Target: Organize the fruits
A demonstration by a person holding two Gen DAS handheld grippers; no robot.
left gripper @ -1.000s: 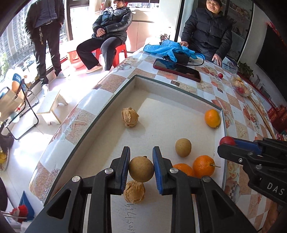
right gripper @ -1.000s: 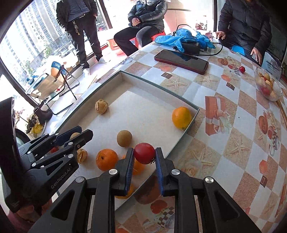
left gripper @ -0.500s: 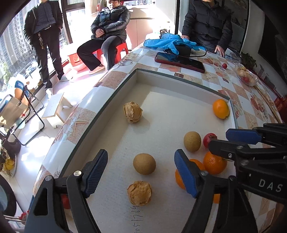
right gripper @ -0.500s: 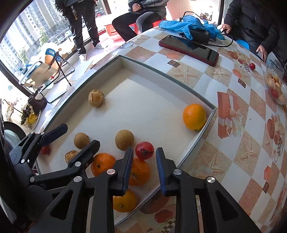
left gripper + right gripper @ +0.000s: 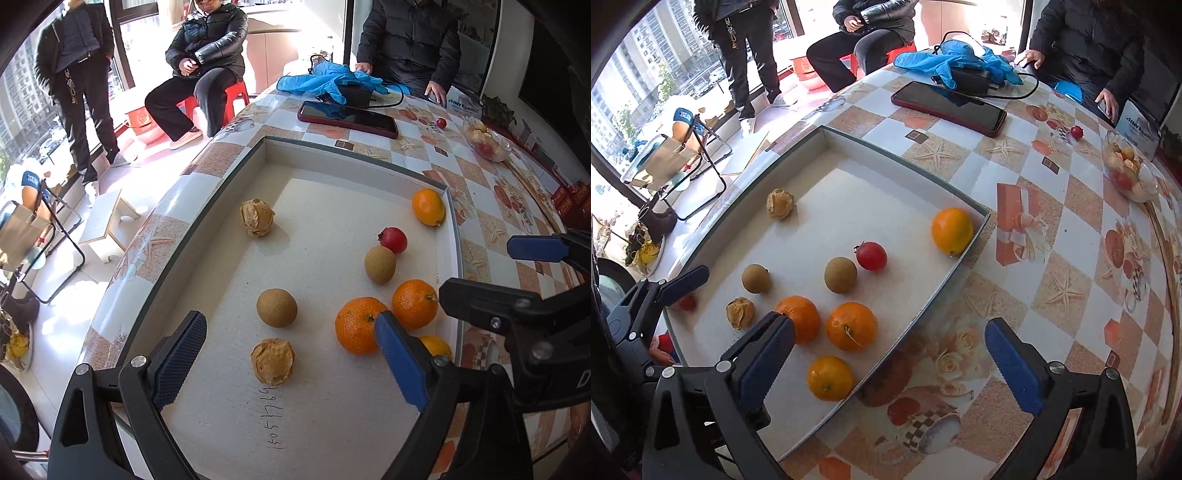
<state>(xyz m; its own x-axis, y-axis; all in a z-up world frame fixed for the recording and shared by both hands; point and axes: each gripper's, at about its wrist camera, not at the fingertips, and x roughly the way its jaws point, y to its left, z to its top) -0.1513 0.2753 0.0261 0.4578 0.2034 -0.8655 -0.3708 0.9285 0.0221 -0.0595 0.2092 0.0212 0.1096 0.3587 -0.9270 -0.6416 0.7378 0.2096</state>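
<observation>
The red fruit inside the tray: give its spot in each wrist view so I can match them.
Left wrist view: the red fruit lies right of centre, just above and touching a brown fruit, below the lone orange in the tray's far right corner.
Right wrist view: the red fruit lies near the centre, up-right of the brown fruit, left of the orange.
Shared landmark: the phone beyond the tray.

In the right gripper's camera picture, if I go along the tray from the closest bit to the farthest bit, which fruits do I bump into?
Yellow-orange fruit nearest the camera → two oranges side by side → brown round fruit → red fruit → lone orange by the tray's far right corner.
</observation>
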